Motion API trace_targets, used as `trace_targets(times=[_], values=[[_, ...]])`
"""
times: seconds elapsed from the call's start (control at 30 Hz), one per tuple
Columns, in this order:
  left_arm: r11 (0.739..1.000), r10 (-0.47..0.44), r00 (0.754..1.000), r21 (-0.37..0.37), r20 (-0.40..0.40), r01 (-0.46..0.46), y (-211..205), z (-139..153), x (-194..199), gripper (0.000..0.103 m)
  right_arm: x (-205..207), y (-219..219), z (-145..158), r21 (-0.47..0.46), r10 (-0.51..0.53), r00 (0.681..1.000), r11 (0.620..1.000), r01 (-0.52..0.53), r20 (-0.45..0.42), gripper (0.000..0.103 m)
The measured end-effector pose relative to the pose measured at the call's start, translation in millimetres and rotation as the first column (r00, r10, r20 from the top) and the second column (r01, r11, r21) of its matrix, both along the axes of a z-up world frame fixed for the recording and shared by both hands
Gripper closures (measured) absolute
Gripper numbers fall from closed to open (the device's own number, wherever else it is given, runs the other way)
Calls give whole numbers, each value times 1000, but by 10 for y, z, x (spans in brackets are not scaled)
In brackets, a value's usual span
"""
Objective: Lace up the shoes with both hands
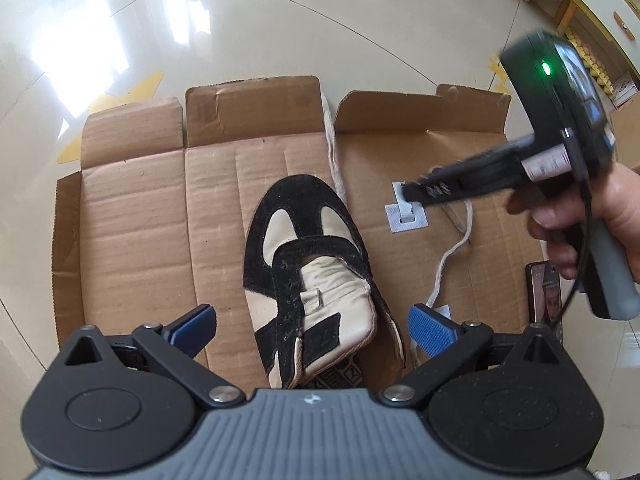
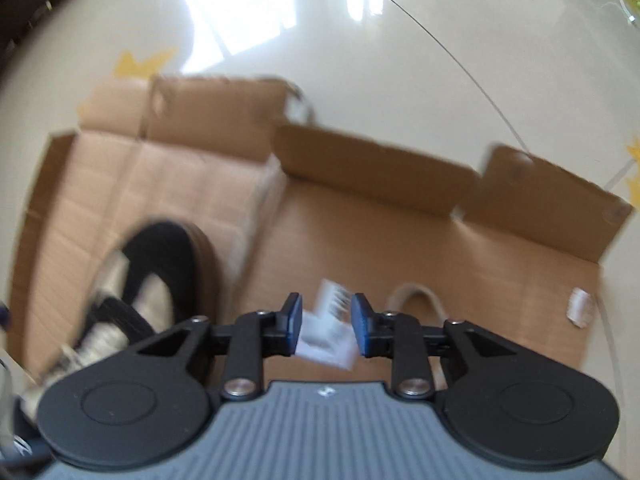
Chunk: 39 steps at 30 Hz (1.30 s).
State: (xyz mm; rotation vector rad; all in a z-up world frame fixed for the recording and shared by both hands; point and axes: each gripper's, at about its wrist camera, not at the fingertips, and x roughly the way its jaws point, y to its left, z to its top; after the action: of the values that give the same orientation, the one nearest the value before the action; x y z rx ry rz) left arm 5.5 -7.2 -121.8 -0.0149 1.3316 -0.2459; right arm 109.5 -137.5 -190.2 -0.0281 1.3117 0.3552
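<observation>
A flattened cardboard (image 1: 160, 208) lies on a shiny tiled floor (image 1: 280, 20) and carries everything. Near its middle, closer to the near edge, lies the shoe (image 1: 312, 280), black and cream, its toe toward the far flaps and its eyelets without a lace. The left gripper (image 1: 312, 326) hangs just above the heel end of the shoe, released, its blue pads (image 1: 430, 330) wide apart on both sides of the tongue. The white lace (image 1: 448, 256) lies on the cardboard to the right of the shoe, curving toward the near edge. Beside it is a small white label (image 1: 406, 218). Above this label is the right gripper (image 2: 326, 320), held by a hand (image 1: 592, 220); its jaws stand partly apart with nothing between them. The right wrist view is blurred.
</observation>
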Motion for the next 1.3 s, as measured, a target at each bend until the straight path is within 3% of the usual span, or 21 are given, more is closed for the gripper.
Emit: trace_targets(times=[0.07,0.3,0.43,0.5,0.7,1.0,1.3], values=[[1000,4,1000,-5,7,-4,1,19,10,1,67,52,20,26,-19,1000,999,19,-2,74],[1000,13,1000,-2,18,-13,23,31,28,1,299,428,-179,-9,-31,999,999,31,44,74],[1000,20,1000,2,14,-20,39,8,29,1,317,569,-193,-57,10,998,998,-6,69,86],[1000,24,1000,4,16,-24,44,5,33,1,302,622,-200,-73,38,996,997,-33,78,98],[1000,27,999,9,17,-27,49,11,4,1,242,656,-175,-85,73,995,994,-66,73,101],[999,35,999,17,14,-35,85,70,-151,1,-93,389,344,-95,135,987,987,-127,91,101],[996,50,999,68,19,-51,229,139,-328,1,-678,-112,787,-136,186,980,975,-175,70,101]])
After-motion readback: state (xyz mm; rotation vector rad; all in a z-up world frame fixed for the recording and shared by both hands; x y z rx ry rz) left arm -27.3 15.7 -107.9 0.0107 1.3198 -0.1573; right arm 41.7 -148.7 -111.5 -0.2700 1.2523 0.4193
